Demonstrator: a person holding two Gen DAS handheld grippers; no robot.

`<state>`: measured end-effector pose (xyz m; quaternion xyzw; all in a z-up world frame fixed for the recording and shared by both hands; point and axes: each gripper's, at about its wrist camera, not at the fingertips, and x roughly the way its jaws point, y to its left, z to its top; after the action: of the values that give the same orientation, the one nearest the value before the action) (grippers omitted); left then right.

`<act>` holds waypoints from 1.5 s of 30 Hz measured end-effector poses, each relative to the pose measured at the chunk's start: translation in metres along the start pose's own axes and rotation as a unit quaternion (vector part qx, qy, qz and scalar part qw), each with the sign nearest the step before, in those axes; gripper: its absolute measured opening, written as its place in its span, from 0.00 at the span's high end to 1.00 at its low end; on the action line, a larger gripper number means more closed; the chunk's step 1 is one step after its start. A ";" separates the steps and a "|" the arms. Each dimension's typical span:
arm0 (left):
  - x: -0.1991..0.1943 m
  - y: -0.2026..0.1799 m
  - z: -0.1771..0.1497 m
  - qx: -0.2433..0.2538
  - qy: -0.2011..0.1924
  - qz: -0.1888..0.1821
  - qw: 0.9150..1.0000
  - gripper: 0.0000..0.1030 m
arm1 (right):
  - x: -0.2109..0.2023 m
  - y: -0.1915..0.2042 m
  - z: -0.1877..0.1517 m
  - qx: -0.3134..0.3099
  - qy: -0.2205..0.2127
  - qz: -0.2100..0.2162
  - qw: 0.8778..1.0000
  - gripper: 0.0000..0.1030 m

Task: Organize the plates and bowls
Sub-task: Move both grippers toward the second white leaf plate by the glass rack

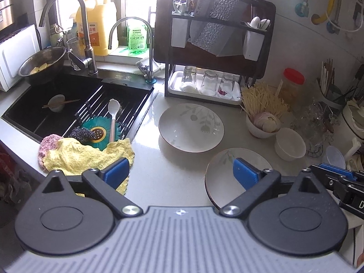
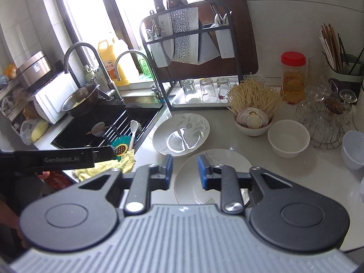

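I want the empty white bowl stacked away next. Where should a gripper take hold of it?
Pinch the rim of the empty white bowl, one finger inside and one outside, coming from above at its near edge. It stands upright and open, and the shell-filled bowl crowds its far left side.

Counter passage: open at the front, crowded along the back and right.

The counter point(image 1: 173, 173) lay bare between the yellow cloth point(image 1: 86, 157) at the sink's front corner and the near plate point(image 1: 227, 166) at the front edge, leaving a clear lane inward. The far plate point(image 1: 191, 127) blocked the middle, almost touching the near one. Behind it the dish rack point(image 1: 216, 52) with upturned glasses point(image 1: 208, 83) closed the back edge. Toward the right edge stood a filled bowl point(image 1: 261, 125), an empty white bowl point(image 1: 290, 144), a red-lidded jar point(image 1: 292, 84) and clustered glassware point(image 2: 323, 116), with only narrow gaps. The sink point(image 1: 75, 104) held a roll-up rack and spoon point(image 1: 113, 113).
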<state>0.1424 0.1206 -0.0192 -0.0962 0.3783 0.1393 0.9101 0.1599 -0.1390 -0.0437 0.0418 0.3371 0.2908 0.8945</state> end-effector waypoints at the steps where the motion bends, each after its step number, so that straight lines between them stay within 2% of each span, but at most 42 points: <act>1: -0.001 0.001 0.001 0.002 0.000 -0.001 1.000 0.03 | -0.001 0.002 0.000 0.001 -0.002 -0.001 1.000 0.65; 4: -0.007 0.004 0.003 0.008 -0.002 -0.003 1.000 0.03 | -0.001 0.008 -0.001 0.002 -0.005 -0.003 1.000 0.62; 6: -0.012 0.005 0.008 0.013 -0.001 -0.005 1.000 0.02 | -0.002 0.010 -0.001 0.007 -0.007 -0.006 1.000 0.40; 8: -0.020 0.006 0.013 0.017 -0.007 -0.007 1.000 0.02 | -0.002 0.011 -0.002 0.014 -0.010 -0.001 1.000 0.34; 12: -0.035 0.006 0.029 0.018 -0.009 -0.016 1.000 0.01 | -0.001 0.014 -0.001 0.022 -0.002 -0.002 1.000 0.34; 16: -0.052 -0.002 0.043 0.042 -0.009 -0.018 0.999 0.01 | -0.002 0.016 -0.001 0.022 0.002 -0.011 1.000 0.34; 23: -0.081 -0.012 0.071 0.052 0.024 -0.062 0.996 0.01 | 0.001 0.006 0.003 0.035 0.010 -0.028 0.999 0.34; 32: -0.115 -0.044 0.108 0.066 0.042 -0.100 0.992 0.01 | 0.016 -0.012 0.016 0.042 0.020 -0.030 0.998 0.35; 36: -0.114 -0.047 0.118 0.043 0.061 -0.098 0.992 0.01 | 0.027 -0.020 0.021 0.041 0.030 -0.023 0.998 0.35; 45: -0.085 -0.047 0.136 -0.004 0.086 -0.048 0.995 0.01 | 0.055 -0.037 0.031 0.036 0.055 0.004 0.998 0.35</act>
<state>0.1907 0.0988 0.1400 -0.1291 0.4492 0.0881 0.8796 0.2306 -0.1359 -0.0613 0.0597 0.3957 0.2842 0.8713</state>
